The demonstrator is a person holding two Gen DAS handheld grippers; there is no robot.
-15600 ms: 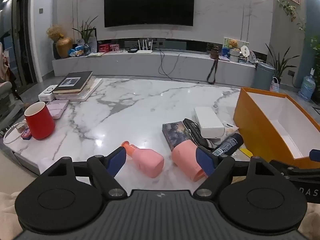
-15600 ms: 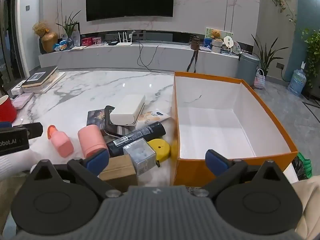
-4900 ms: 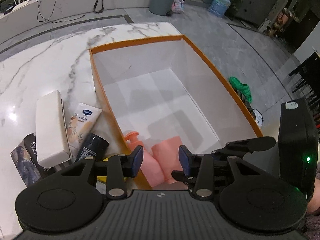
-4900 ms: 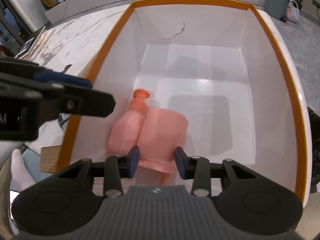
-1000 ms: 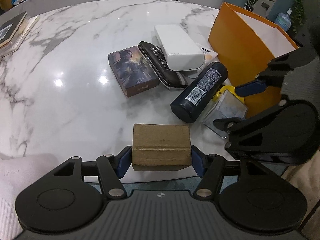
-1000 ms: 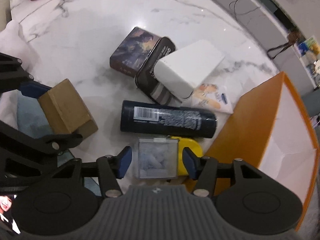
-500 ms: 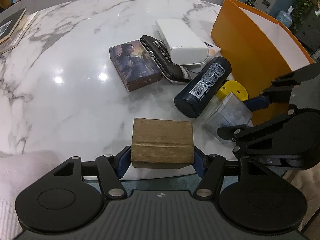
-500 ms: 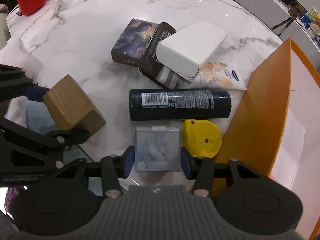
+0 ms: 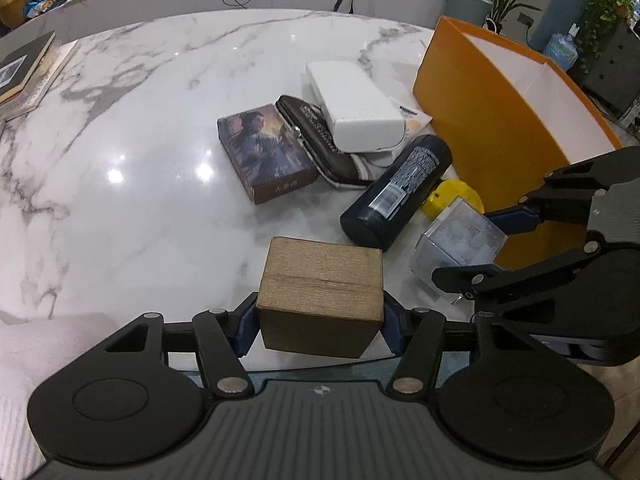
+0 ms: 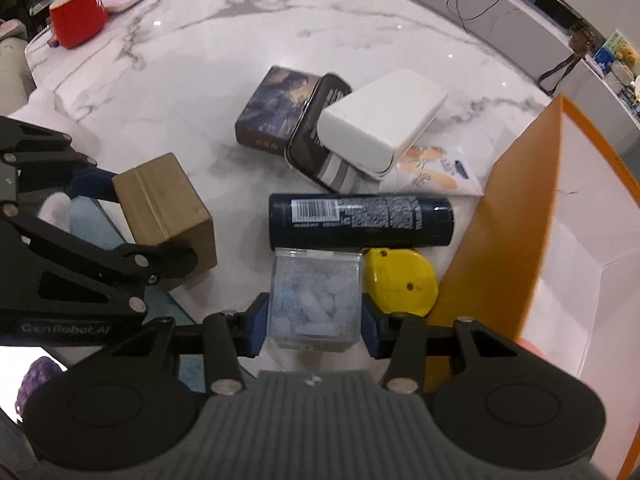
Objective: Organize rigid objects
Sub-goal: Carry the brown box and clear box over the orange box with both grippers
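Note:
A brown wooden block (image 9: 320, 280) sits at the marble table's near edge between the blue pads of my left gripper (image 9: 320, 324). Its jaws are closing and both pads press on the block's sides. A clear plastic box (image 10: 314, 300) of pale pieces is clamped by my right gripper (image 10: 314, 328), just beside the orange box (image 10: 512, 208). The orange box stands open at the right, white inside. The left wrist view shows the clear box (image 9: 456, 244) with the right gripper's fingers (image 9: 516, 216) around it.
A dark blue bottle (image 10: 360, 220) lies just beyond the clear box, a yellow tape measure (image 10: 400, 280) to its right. Farther back are a white case (image 9: 352, 108), a black tin (image 9: 316, 136) and a picture box (image 9: 264, 148). A red mug (image 10: 78, 14) stands far left.
Left jaws have come in against the wooden block's sides. Right jaws narrowed from around the clear box to gripping it, and the right view rolled slightly.

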